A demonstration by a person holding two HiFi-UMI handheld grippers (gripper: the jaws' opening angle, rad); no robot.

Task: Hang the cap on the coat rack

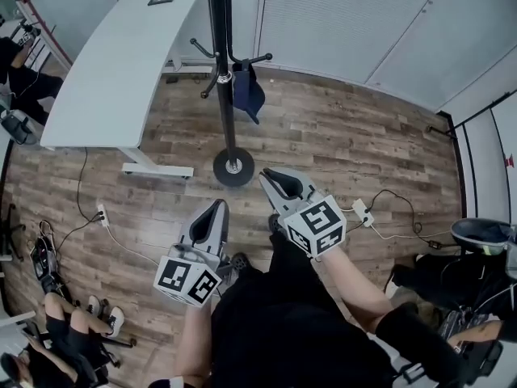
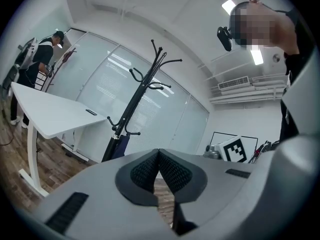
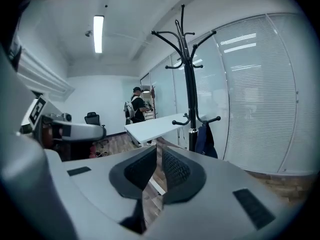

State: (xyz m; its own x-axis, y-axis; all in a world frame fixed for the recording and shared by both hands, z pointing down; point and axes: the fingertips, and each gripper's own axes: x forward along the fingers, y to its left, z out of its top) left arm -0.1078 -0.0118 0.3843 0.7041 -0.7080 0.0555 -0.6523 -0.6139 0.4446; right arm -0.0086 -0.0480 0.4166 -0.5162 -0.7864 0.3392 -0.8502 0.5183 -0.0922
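The dark blue cap (image 1: 246, 90) hangs from a low hook of the black coat rack (image 1: 222, 71), whose round base (image 1: 233, 166) stands on the wood floor. The cap (image 2: 121, 145) also shows beside the pole in the left gripper view, and the cap (image 3: 205, 140) hangs under a hook in the right gripper view. My left gripper (image 1: 216, 206) and right gripper (image 1: 266, 174) sit close to my body, short of the rack's base, both shut and empty. The left gripper's pads (image 2: 150, 169) meet at their tips; the right gripper's pads (image 3: 172, 170) stand almost together.
A white desk (image 1: 121, 55) stands left of the rack. Power strips (image 1: 361, 212) and cables lie on the floor at both sides. A seated person (image 1: 73, 330) is at the lower left, another person (image 3: 135, 106) stands beyond the desk. Blinds-covered glass walls (image 1: 363, 23) run behind the rack.
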